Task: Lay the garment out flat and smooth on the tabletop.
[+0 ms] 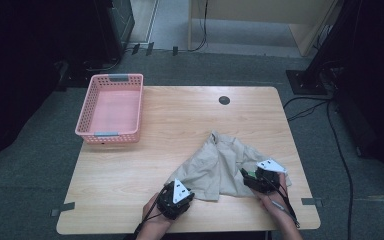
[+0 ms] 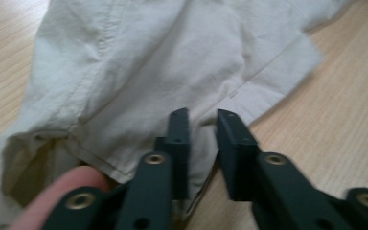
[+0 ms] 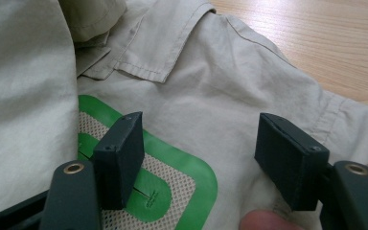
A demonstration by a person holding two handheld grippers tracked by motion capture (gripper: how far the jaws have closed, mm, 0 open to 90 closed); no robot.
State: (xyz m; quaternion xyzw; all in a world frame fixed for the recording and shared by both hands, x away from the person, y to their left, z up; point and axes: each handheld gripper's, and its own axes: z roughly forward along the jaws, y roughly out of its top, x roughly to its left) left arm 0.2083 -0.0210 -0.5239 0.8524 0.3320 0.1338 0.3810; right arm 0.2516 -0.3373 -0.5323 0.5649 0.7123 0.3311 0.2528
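Observation:
A beige shirt (image 1: 220, 160) lies crumpled on the near right part of the wooden table (image 1: 180, 115). My left gripper (image 1: 186, 185) is at the shirt's near left corner. In the left gripper view its jaws (image 2: 202, 117) stand a narrow gap apart, with the hem of the shirt (image 2: 148, 72) running up between them. My right gripper (image 1: 243, 174) rests on the shirt's right side. In the right gripper view its jaws (image 3: 201, 120) are spread wide and open over the cloth (image 3: 220, 96), beside a green-bordered mesh patch (image 3: 187, 167) and below the collar.
A pink plastic basket (image 1: 87, 110) sits at the table's far left. A dark round grommet (image 1: 224, 100) is set in the far middle of the tabletop. Bare wood lies between the basket and the shirt. Cables run over the floor at the right.

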